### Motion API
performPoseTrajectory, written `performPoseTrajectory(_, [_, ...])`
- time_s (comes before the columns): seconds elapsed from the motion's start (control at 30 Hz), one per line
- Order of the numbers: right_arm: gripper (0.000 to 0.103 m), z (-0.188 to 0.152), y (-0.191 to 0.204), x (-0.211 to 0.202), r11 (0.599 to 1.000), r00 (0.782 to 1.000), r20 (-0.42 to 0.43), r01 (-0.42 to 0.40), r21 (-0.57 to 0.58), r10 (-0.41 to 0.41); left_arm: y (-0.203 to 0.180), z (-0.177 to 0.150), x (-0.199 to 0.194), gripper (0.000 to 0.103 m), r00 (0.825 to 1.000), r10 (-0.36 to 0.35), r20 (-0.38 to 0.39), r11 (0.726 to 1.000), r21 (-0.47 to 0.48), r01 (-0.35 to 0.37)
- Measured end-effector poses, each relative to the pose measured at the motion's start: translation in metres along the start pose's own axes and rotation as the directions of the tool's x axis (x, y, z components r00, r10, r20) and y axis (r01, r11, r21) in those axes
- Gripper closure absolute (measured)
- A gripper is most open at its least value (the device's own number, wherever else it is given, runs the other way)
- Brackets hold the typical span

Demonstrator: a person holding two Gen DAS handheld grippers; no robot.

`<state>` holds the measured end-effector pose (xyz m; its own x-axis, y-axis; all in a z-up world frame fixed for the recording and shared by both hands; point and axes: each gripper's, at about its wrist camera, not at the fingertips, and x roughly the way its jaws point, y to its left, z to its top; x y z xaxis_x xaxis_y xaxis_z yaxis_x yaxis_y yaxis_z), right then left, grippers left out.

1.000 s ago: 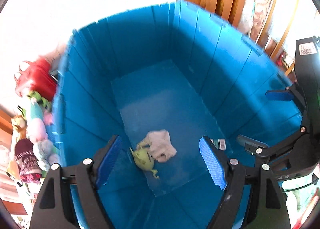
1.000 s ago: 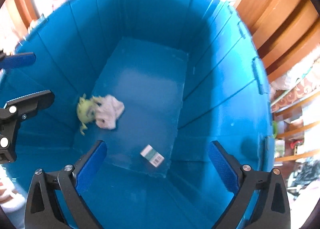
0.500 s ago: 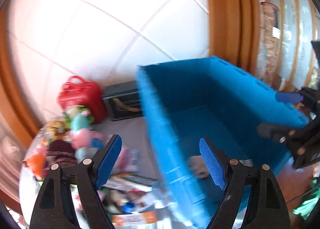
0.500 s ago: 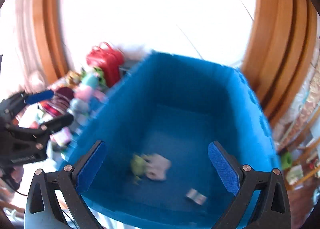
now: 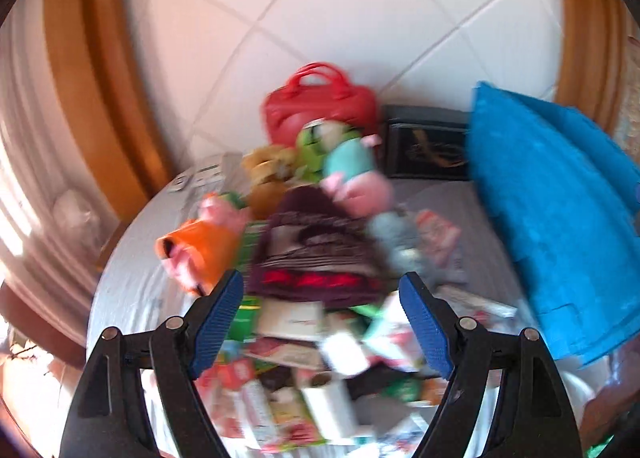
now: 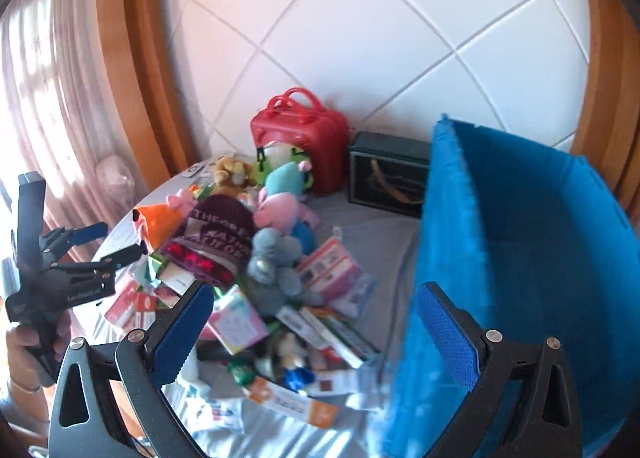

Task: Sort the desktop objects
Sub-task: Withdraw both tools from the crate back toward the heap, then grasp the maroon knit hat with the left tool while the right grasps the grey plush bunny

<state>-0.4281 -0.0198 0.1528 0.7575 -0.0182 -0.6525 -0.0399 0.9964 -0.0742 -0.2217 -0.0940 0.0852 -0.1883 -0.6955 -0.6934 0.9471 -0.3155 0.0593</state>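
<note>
A heap of plush toys, a maroon knit hat (image 5: 316, 254) (image 6: 216, 238) and several small boxes (image 6: 328, 270) lies on a round table with a grey cloth (image 6: 376, 234). The blue bin (image 5: 560, 217) (image 6: 520, 258) stands to the right of the heap. My left gripper (image 5: 320, 298) is open and hangs above the near side of the heap, with the hat beyond its fingers and nothing held. The right wrist view shows that gripper (image 6: 116, 240) at the far left, held by a hand. My right gripper (image 6: 316, 298) is open and empty, between the heap and the bin's wall.
A red carry case (image 5: 320, 105) (image 6: 300, 137) and a black box (image 5: 428, 145) (image 6: 388, 177) stand at the back against a white tiled wall. An orange cloth item (image 6: 160, 221) lies at the heap's left. Wooden frames flank the wall, with a curtain at the left.
Both grippers have swung left, from over the inside of the blue bin to the heap on the table. Both stayed open and empty. The bin now sits at the right edge.
</note>
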Motion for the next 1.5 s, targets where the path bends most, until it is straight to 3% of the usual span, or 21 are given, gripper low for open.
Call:
performPoseTrajectory(0.13, [0.0, 0.0, 0.025, 0.048, 0.999, 0.999, -0.044, 0.029, 0.032, -0.027, 0.055, -0.009, 0.031, 0.023, 0.998, 0.04, -0.056, 0.998, -0.043, -0.042])
performPoseTrajectory(0.17, [0.0, -0.003, 0.028, 0.057, 0.981, 0.989, -0.045, -0.143, -0.133, 0.138, 0.065, -0.012, 0.041, 0.023, 0.997, 0.048, -0.068, 0.998, -0.046, -0.051])
performPoseTrajectory(0.3, [0.0, -0.014, 0.031, 0.103, 0.995, 0.995, -0.081, -0.071, -0.063, 0.066, 0.081, -0.019, 0.076, 0.023, 0.993, 0.049, -0.104, 0.998, -0.045, -0.054])
performPoseTrajectory(0.47, [0.0, -0.026, 0.027, 0.146, 0.998, 0.985, -0.166, -0.056, -0.004, 0.055, 0.077, -0.014, 0.116, 0.023, 0.989, -0.032, -0.147, 0.999, -0.048, 0.025])
performPoseTrajectory(0.7, [0.0, -0.03, 0.032, 0.202, 1.0, 0.972, -0.233, -0.014, -0.018, 0.01, 0.063, 0.013, 0.179, 0.023, 0.989, -0.054, -0.137, 0.998, -0.042, 0.048])
performPoseTrajectory(0.93, [0.0, -0.033, 0.057, 0.267, 0.992, 0.935, -0.337, -0.124, -0.007, 0.115, 0.038, 0.02, 0.233, 0.023, 0.969, -0.124, -0.215, 0.992, -0.027, 0.121])
performPoseTrajectory(1.13, [0.0, -0.04, 0.083, 0.318, 0.981, 0.899, -0.415, -0.181, -0.065, 0.138, 0.017, 0.027, 0.246, 0.023, 0.976, -0.107, -0.19, 0.992, 0.048, 0.118])
performPoseTrajectory(1.17, [0.0, -0.042, 0.085, 0.325, 0.979, 0.896, -0.419, -0.194, -0.068, 0.148, 0.016, 0.028, 0.248, 0.025, 0.976, -0.11, -0.19, 0.99, 0.06, 0.124])
performPoseTrajectory(1.2, [0.001, -0.043, 0.087, 0.332, 0.975, 0.891, -0.423, -0.212, -0.066, 0.165, 0.015, 0.029, 0.248, 0.041, 0.975, -0.127, -0.183, 0.988, 0.062, 0.14])
performPoseTrajectory(1.23, [0.002, -0.044, 0.088, 0.337, 0.971, 0.885, -0.426, -0.232, -0.058, 0.186, 0.015, 0.03, 0.249, 0.062, 0.969, -0.161, -0.188, 0.983, 0.053, 0.174])
performPoseTrajectory(1.27, [0.015, -0.045, 0.088, 0.344, 0.966, 0.874, -0.434, -0.256, -0.033, 0.217, 0.016, 0.031, 0.251, 0.066, 0.96, -0.196, -0.197, 0.978, 0.025, 0.205])
performPoseTrajectory(1.3, [0.037, -0.047, 0.087, 0.349, 0.96, 0.86, -0.444, -0.282, -0.001, 0.252, 0.017, 0.031, 0.251, 0.071, 0.958, -0.218, -0.187, 0.975, -0.002, 0.221])
performPoseTrajectory(1.33, [0.046, -0.048, 0.086, 0.353, 0.95, 0.841, -0.454, -0.311, 0.035, 0.292, 0.017, 0.031, 0.251, 0.076, 0.957, -0.228, -0.181, 0.973, -0.016, 0.229])
performPoseTrajectory(1.37, [0.048, -0.049, 0.084, 0.354, 0.947, 0.837, -0.454, -0.318, 0.052, 0.306, 0.018, 0.031, 0.251, 0.077, 0.957, -0.229, -0.176, 0.973, -0.025, 0.228])
performPoseTrajectory(1.5, [0.063, -0.044, 0.082, 0.337, 0.947, 0.863, -0.409, -0.322, 0.006, 0.296, 0.017, 0.03, 0.237, 0.086, 0.966, -0.212, -0.146, 0.977, -0.037, 0.209])
